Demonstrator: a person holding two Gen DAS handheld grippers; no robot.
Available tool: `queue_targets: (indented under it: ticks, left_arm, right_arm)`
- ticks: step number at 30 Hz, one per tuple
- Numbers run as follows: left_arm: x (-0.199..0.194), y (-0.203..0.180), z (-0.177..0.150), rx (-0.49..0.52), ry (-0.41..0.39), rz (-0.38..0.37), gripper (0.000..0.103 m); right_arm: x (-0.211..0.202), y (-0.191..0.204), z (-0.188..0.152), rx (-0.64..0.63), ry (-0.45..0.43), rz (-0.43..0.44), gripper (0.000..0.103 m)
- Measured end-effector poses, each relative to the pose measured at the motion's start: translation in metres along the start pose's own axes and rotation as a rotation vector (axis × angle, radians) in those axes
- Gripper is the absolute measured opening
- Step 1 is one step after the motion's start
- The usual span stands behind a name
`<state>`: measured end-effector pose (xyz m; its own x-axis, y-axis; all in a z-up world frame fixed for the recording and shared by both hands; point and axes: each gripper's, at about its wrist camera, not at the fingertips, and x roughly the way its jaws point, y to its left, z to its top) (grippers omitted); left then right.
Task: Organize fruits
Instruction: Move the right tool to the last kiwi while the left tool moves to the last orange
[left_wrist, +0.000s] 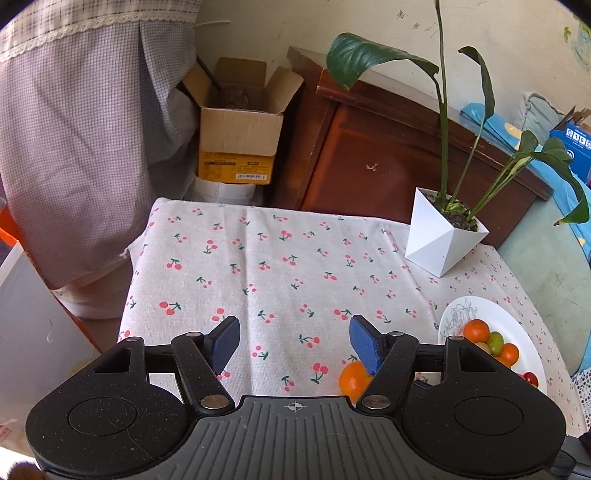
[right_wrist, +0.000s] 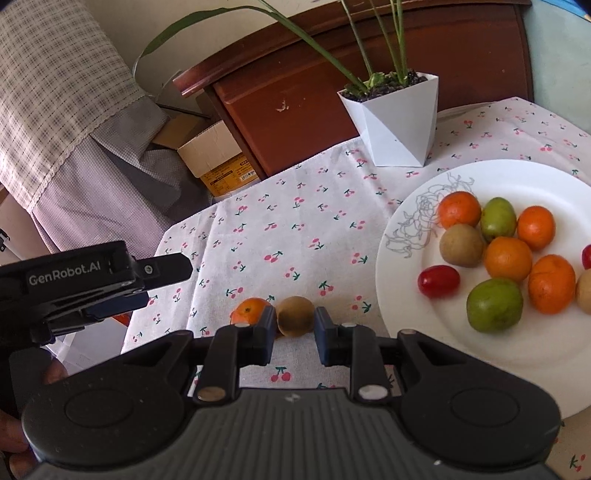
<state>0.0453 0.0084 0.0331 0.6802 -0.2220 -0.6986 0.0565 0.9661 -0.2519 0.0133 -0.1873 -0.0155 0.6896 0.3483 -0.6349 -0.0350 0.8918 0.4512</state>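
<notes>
Cherry-print tablecloth (right_wrist: 280, 206), gathering step: right gripper (right_wrist: 294, 334) part-open, straddling brown fruit (right_wrist: 294, 316), not yet clamped; left gripper (left_wrist: 294, 345) wide open, empty; next, close, carry to plate (right_wrist: 402, 266) at 2 o'clock.

- Left wrist cam sits higher, looking across the cloth toward the far wall.
- Right wrist cam's lower, closer in.
- Both catch the plate (left_wrist: 517, 332) (right_wrist: 406, 266) and white planter (left_wrist: 439, 236) (right_wrist: 395, 122).
</notes>
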Motion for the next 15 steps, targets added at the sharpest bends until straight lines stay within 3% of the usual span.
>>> queue_targets:
  ticks: [15]
  left_arm:
    - [0.0021,0.0024,-0.0034,-0.022,0.017,0.001,0.066]
  right_arm:
    - [0.0091,0.0005,0.0002,0.015,-0.010,0.003,0.025]
